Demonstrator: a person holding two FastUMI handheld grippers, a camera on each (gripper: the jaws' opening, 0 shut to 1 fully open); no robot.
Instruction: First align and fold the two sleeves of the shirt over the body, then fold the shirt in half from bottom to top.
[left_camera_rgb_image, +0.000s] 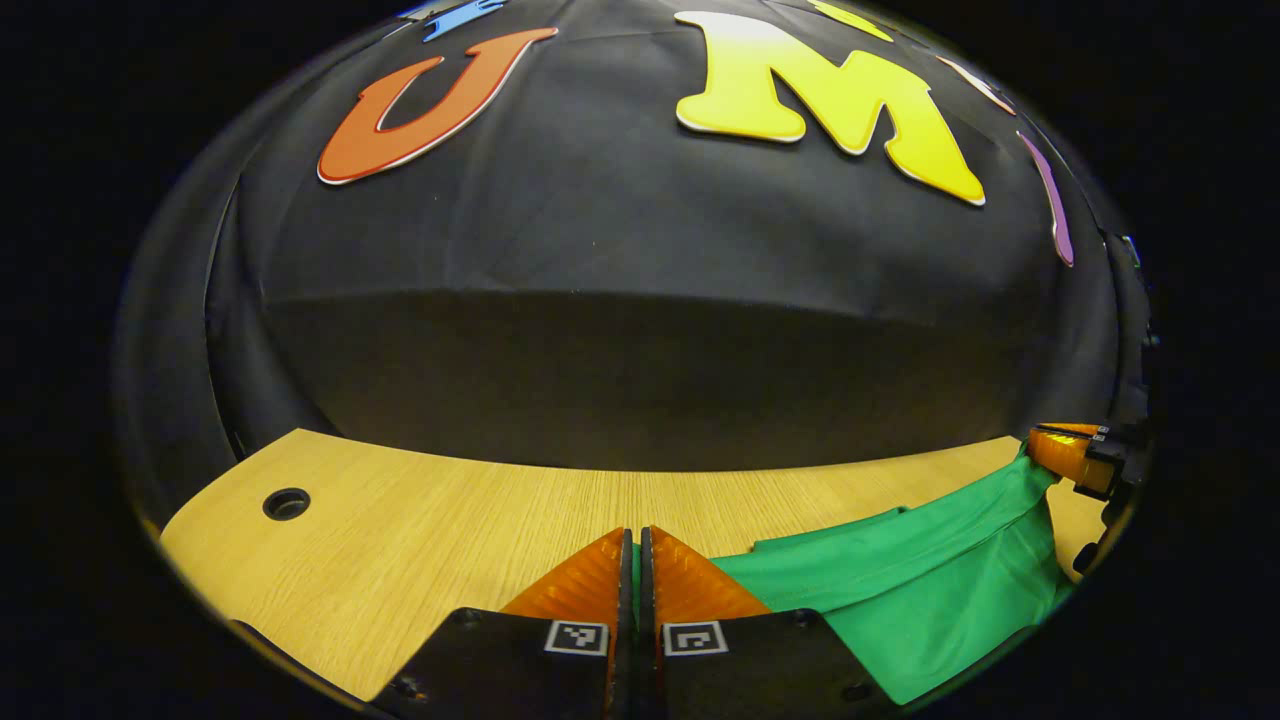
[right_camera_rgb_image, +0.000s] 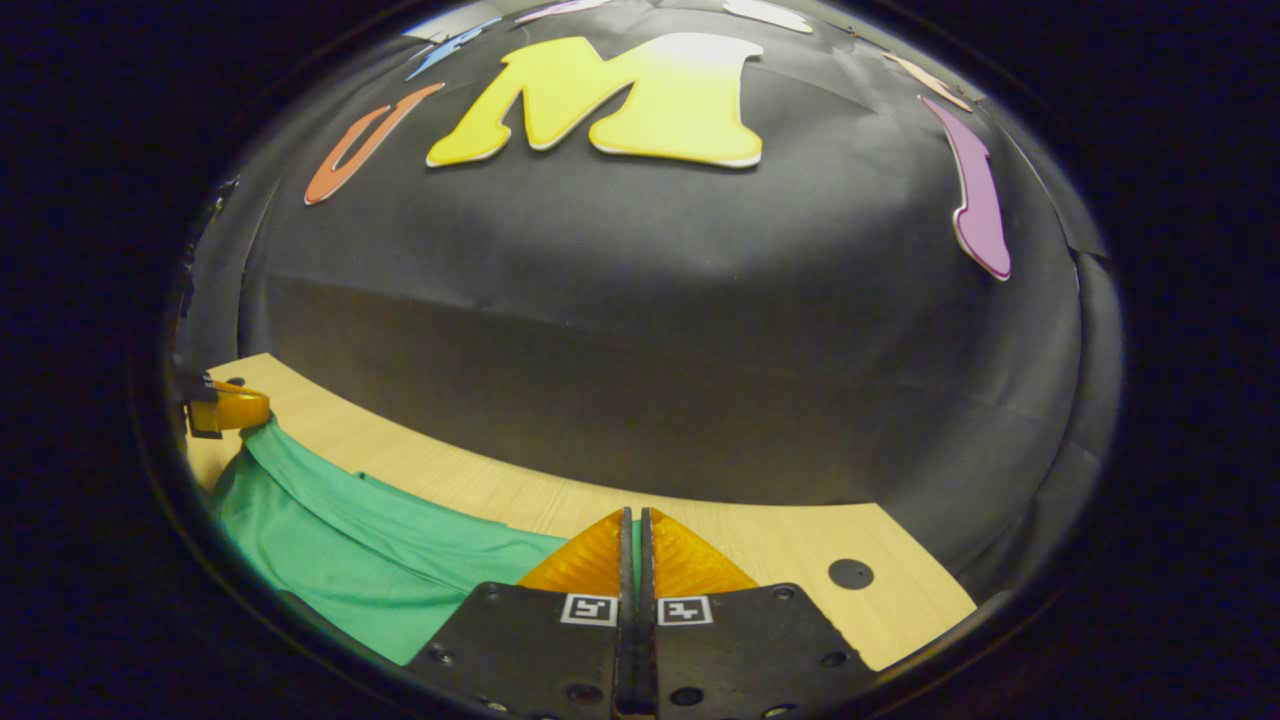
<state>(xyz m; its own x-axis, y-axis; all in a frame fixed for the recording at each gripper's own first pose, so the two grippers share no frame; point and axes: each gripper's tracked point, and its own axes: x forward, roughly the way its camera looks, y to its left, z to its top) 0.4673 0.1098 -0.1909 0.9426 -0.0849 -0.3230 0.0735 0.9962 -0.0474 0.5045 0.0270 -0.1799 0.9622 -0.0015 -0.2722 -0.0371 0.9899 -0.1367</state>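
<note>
Hidden or cut off: the green shirt (left_camera_rgb_image: 900, 590) runs off the lower rim at about 5 o'clock in the left gripper view and at about 8 o'clock in the right gripper view (right_camera_rgb_image: 370, 570), so its sleeves, collar and hem cannot be told apart.
Left gripper (left_camera_rgb_image: 637, 560): fingers pressed together, a thin strip of green cloth caught between them; it grips an edge of the shirt.
Right gripper (right_camera_rgb_image: 634, 545): fingers likewise closed, a sliver of green showing in the slit; it grips the shirt's other end.
Shirt position: stretched between the two grippers above the wooden table (left_camera_rgb_image: 430, 520), sagging in soft folds; how much of it rests on the wood is hard to tell.
Count: one shirt, two grippers, one table, two round holes in the tabletop.
Left gripper view alone: an open hole (left_camera_rgb_image: 286, 503) at about 8 o'clock, and the right gripper far off at 3 o'clock, holding the taut end of the cloth.
Right gripper view alone: a dark round hole or plug (right_camera_rgb_image: 851, 574) at about 4 o'clock, and the left gripper small at 9 o'clock; whether that spot is open or capped cannot be made out.
Backdrop: black booth wall (right_camera_rgb_image: 650, 330) behind the table's far edge.
</note>
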